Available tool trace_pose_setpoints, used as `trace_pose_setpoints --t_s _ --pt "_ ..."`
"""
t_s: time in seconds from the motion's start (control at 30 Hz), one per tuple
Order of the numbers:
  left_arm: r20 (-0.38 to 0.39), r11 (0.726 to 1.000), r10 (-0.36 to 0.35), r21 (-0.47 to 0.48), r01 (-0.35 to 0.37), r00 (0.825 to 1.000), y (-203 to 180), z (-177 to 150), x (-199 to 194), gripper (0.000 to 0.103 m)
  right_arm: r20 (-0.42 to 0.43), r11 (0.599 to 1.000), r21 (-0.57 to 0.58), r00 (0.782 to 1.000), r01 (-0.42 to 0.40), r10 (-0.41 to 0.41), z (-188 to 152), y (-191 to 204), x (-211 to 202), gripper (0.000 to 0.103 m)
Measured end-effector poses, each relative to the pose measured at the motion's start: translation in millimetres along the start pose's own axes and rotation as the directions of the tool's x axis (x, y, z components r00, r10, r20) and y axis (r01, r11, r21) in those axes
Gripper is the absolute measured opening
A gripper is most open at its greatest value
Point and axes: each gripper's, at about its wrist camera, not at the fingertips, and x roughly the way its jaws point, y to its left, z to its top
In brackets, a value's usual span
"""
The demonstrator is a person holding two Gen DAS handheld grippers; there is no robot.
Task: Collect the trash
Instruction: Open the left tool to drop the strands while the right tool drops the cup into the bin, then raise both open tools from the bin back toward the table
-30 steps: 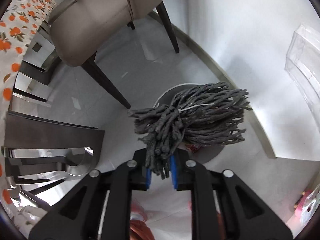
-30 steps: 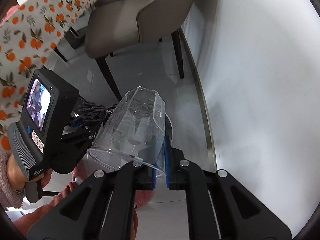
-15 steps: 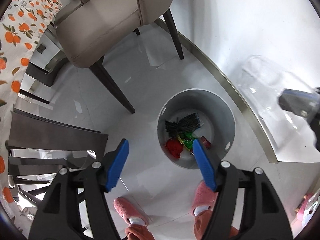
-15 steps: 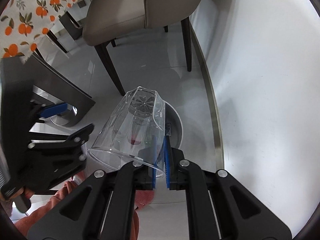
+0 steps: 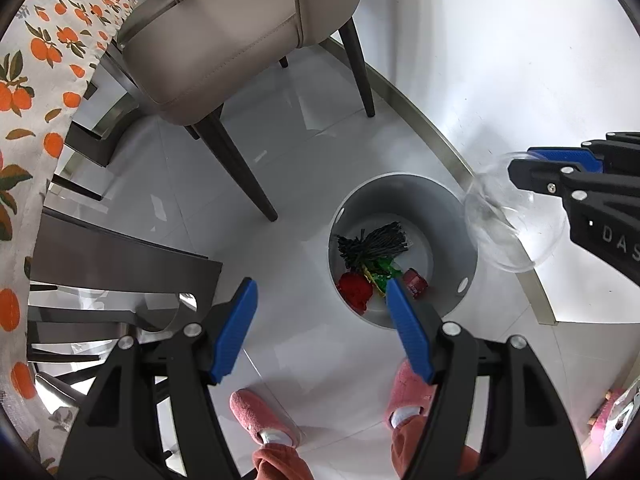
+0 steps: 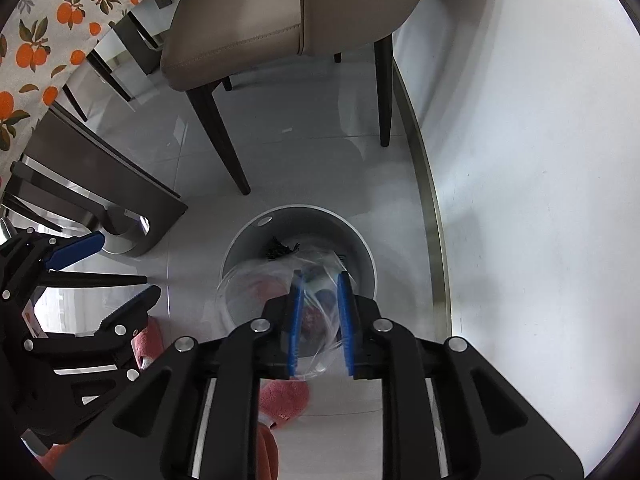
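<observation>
Left wrist view, lower centre: the left claw (image 5: 320, 328) is standing wide apart with nothing between its blue pads, hanging above the floor beside the grey bin (image 5: 460, 216).
Bin contents: a dark stringy bundle (image 5: 374, 242), a red lump (image 5: 354, 286), a green wrapper (image 5: 380, 270) and a small dark red piece (image 5: 416, 283) are lying on the bin's bottom, so part of the trash is already collected.
Right edge of this view: the right claw (image 5: 520, 164) is reaching in with a clear plastic cup (image 5: 512, 232) at its tips, beside the bin's rim.
Person: pink slippers (image 5: 256, 412) are standing on the floor below the bin.

Right wrist view, lower centre: the right claw (image 6: 320, 316) is opening, its jaws a little apart; the clear plastic cup (image 6: 276, 284), blurred, is lying between the pads and over the grey bin (image 6: 360, 248).
Grip: I cannot tell whether the pads are touching the cup or letting it go.
Progress: the cup is not yet resting in the bin; by my judgement it is the step in hand.
Left edge: the left claw (image 6: 100, 268) is showing empty.
</observation>
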Motion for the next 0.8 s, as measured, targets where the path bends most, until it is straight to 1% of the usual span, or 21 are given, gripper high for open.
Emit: trace_pose_setpoints --t_s 0.07,0.17,0.33,0.47,0.57,0.67,0.73,0.8 --pt "0.003 1.000 0.000 -0.002 0.000 1.000 0.9 1.1 -0.6 0.067 0.006 1.000 0.000 1.000 0.001 -0.001 0.9 0.9 -1.1 0.016" --pt "0.007 1.000 0.000 -0.007 0.000 1.000 2.2 3.1 -2.4 0.067 0.015 1.000 -0.001 1.000 0.004 -0.004 2.5 1.8 -2.6 0.021" --pt "0.014 1.000 -0.003 -0.016 0.003 1.000 2.1 6.4 -7.9 0.067 0.028 1.000 0.003 1.000 0.009 -0.009 6.8 1.0 -8.4 0.021" --pt "0.028 1.000 -0.009 -0.021 0.010 1.000 0.3 9.4 -23.2 0.067 0.046 1.000 0.010 0.999 0.013 -0.014 9.8 -0.5 -24.1 0.021" --pt "0.043 0.999 -0.020 -0.036 0.022 0.999 -0.2 13.7 -45.2 0.067 0.065 1.000 0.017 0.998 0.016 -0.017 11.1 -2.0 -46.1 0.021" --pt "0.063 0.998 -0.035 -0.054 0.039 0.997 0.2 20.3 -75.0 0.067 0.086 1.000 0.023 0.996 0.021 -0.023 13.9 -3.5 -77.0 0.022" --pt "0.073 0.996 -0.049 -0.067 0.054 0.996 0.7 25.3 -98.0 0.067 0.106 0.999 0.026 0.994 0.033 -0.035 15.9 -3.7 -100.5 0.035" --pt "0.090 0.993 -0.080 -0.076 0.087 0.993 1.9 31.2 -126.0 0.070 0.131 0.999 0.027 0.990 0.045 -0.048 19.5 -2.2 -130.5 0.038"
